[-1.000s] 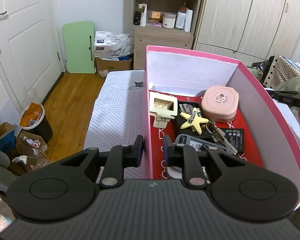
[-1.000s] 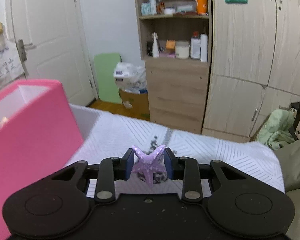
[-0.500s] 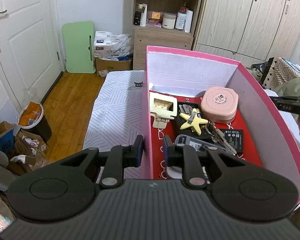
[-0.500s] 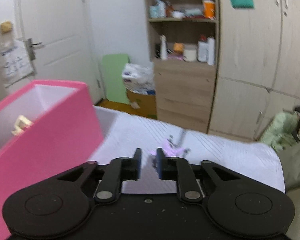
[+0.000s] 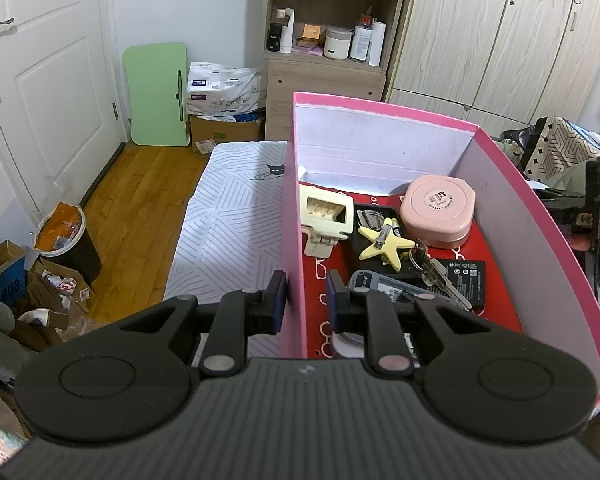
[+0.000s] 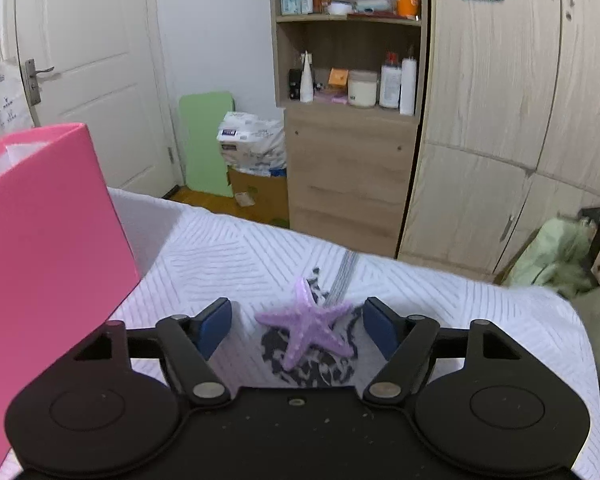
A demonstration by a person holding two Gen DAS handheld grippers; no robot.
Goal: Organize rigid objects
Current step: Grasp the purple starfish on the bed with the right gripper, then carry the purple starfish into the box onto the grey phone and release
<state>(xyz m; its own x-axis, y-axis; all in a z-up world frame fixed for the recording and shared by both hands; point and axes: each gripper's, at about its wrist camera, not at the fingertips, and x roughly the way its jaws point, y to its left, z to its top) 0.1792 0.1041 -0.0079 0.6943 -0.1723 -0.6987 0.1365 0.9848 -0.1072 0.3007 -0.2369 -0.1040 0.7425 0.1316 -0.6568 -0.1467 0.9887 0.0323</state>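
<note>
My left gripper (image 5: 303, 300) is shut on the left wall of the pink box (image 5: 294, 216). The box holds a yellow starfish clip (image 5: 384, 242), a cream hair claw (image 5: 324, 220), a round pink case (image 5: 438, 212), keys (image 5: 436, 272), a black battery (image 5: 462, 274) and a grey device (image 5: 384, 286). In the right wrist view my right gripper (image 6: 297, 326) is open, its fingers either side of a purple starfish (image 6: 306, 320) that lies on the white patterned cloth (image 6: 228, 256). The pink box (image 6: 48, 216) stands at its left.
A shelf unit with bottles and jars (image 6: 348, 80) and wardrobe doors (image 6: 500, 120) stand behind the surface. A green board (image 5: 156, 94), cardboard boxes (image 5: 224, 128) and a bin (image 5: 66, 240) are on the wooden floor at left. Bags and clothes (image 6: 556, 252) lie at right.
My right gripper was shut on the purple starfish, slipped off it, and now stands wide open with the starfish lying on the cloth between its fingers. The left gripper has not moved.
</note>
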